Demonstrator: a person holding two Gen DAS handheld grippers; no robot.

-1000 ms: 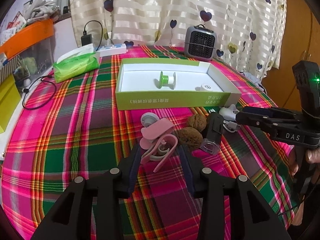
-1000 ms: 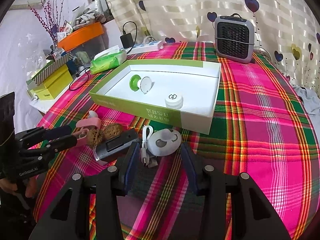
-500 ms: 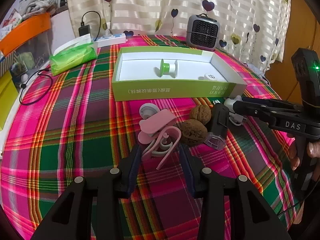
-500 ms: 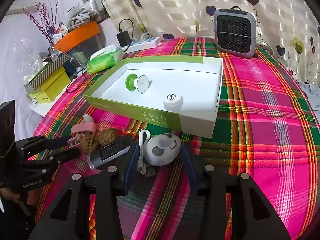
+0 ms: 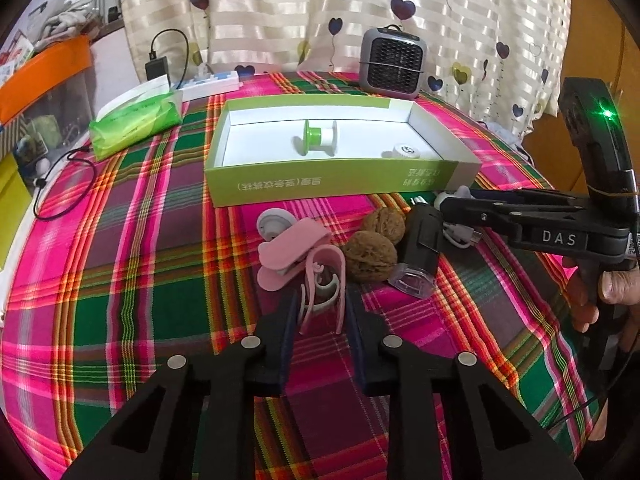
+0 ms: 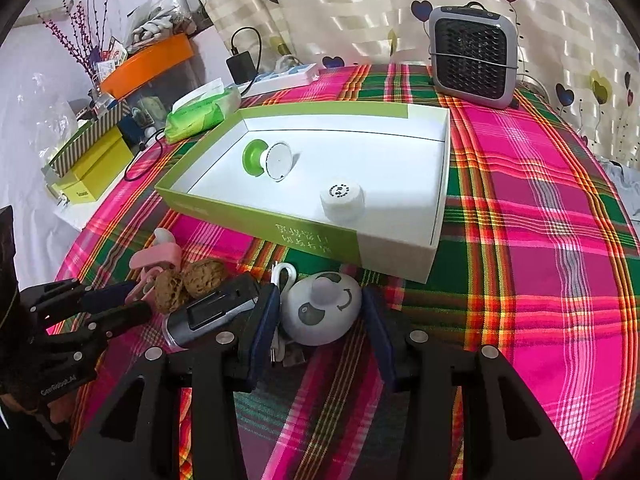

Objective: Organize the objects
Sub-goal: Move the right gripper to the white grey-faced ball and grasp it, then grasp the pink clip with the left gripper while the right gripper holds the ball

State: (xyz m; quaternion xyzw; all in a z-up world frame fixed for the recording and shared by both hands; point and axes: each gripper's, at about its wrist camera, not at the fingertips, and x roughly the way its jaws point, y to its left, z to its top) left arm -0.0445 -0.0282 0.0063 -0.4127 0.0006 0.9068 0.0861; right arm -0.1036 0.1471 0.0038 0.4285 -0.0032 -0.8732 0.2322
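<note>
My left gripper (image 5: 322,308) has its jaws closing, and the pads press both sides of an upright pink clip (image 5: 324,272) on the plaid cloth. Behind it lie a second pink clip (image 5: 288,248), two walnuts (image 5: 370,256) and a black device (image 5: 420,248). My right gripper (image 6: 320,296) is closing slightly around a white round gadget (image 6: 324,312) with a cable; a thin gap still shows at the pads. The green-and-white box (image 6: 304,236) holds a green spool (image 6: 266,158) and a white cap (image 6: 342,200).
A grey mini heater (image 6: 472,64) stands behind the box. A green tissue pack (image 5: 136,124) and a power strip (image 5: 208,82) lie at the back left. A yellow box (image 6: 92,172) sits off the table's left edge. A person's hand (image 5: 616,288) grips the right tool.
The left jaws have closed from wide apart onto the pink clip, tipping it upright. The right gripper has slid forward, so the white gadget now sits between its fingers.
</note>
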